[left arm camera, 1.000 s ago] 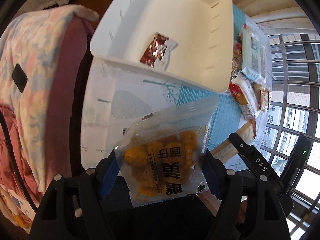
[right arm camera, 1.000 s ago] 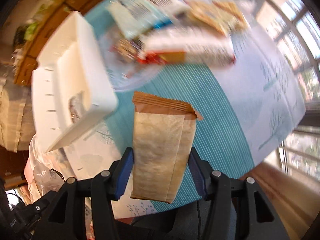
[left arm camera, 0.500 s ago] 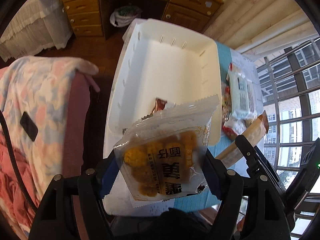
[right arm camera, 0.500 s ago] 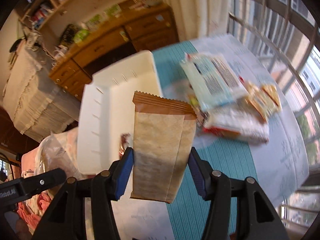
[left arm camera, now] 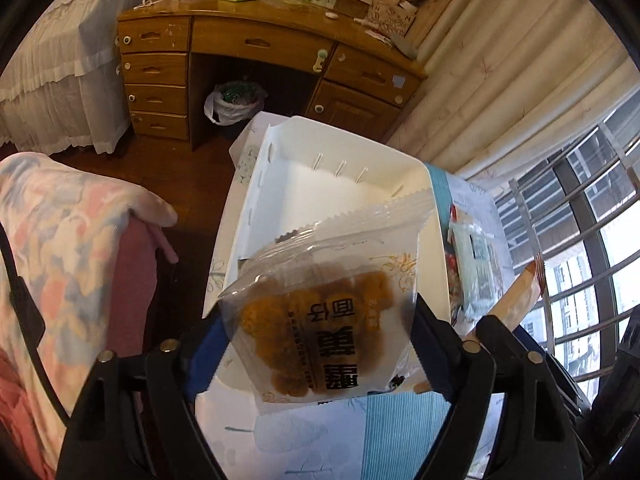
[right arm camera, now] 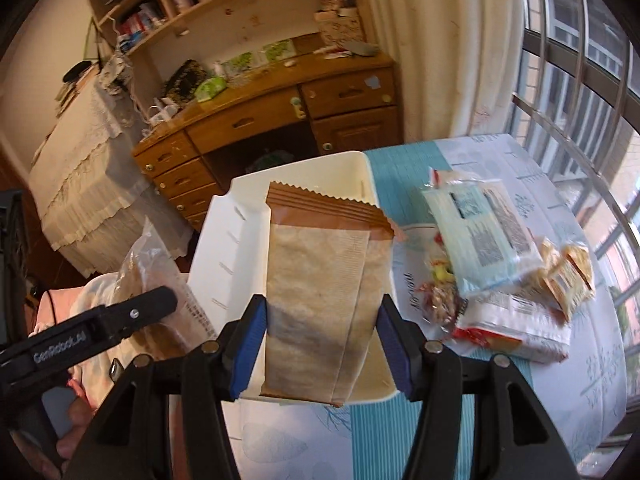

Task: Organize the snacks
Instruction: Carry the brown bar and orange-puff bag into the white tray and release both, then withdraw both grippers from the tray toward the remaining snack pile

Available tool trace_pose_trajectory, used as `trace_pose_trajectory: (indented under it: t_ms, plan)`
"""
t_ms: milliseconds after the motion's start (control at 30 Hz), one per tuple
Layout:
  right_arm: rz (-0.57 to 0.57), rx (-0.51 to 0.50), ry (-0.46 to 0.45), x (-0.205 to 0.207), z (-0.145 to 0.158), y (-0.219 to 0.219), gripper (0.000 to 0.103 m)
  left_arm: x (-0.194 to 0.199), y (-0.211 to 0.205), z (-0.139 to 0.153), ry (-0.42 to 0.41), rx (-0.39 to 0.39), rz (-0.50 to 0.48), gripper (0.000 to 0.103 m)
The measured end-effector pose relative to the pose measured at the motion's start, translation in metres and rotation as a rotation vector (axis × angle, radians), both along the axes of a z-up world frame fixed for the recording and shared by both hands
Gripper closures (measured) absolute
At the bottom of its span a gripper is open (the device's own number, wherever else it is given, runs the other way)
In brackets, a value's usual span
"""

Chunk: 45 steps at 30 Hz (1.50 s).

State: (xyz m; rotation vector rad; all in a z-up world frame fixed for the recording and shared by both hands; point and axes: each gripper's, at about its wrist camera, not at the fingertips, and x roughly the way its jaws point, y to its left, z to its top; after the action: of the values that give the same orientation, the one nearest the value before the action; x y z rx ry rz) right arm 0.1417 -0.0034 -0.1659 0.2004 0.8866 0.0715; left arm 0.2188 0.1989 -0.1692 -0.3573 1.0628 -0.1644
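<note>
Your left tongs (left arm camera: 316,344) pinch a clear packet of golden snacks (left arm camera: 320,320) and your right tongs (right arm camera: 322,340) pinch a brown paper snack pouch (right arm camera: 320,296), both held above the white bin (left arm camera: 256,216) on the surface (right arm camera: 500,160).

Ahead of me a wooden desk (left arm camera: 256,56) with drawers stands against the wall beneath bookshelves (right arm camera: 192,12), cream curtains (left arm camera: 500,92) hang beside barred windows (right arm camera: 580,92) letting in daylight, and a dark wooden floor (left arm camera: 176,168) lies below.
</note>
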Motion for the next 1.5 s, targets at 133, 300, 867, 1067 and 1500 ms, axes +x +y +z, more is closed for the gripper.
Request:
trace_pose_trajectory:
  t_ms: [133,300,867,1067,1500]
  plan:
    - [0.009,0.028,-0.046,-0.001,0.004,-0.005,0.03,0.0,0.004,0.005,-0.039,-0.03,-0.003,0.002]
    - [-0.028,0.041,-0.073,-0.005,0.009,-0.019,0.019,-0.005,-0.003,0.019,-0.088,0.029,-0.023,0.001]
    - [-0.049,-0.012,-0.088,-0.05,0.007,-0.102,0.019,-0.07,-0.061,0.06,-0.157,0.027,-0.021,0.001]
    - [0.018,-0.068,-0.089,-0.061,0.012,-0.138,0.019,-0.088,-0.109,0.069,-0.153,0.059,-0.012,0.001]
    - [0.199,-0.206,-0.098,-0.063,0.013,-0.214,0.019,-0.091,-0.219,0.06,-0.11,0.004,0.019,0.001]
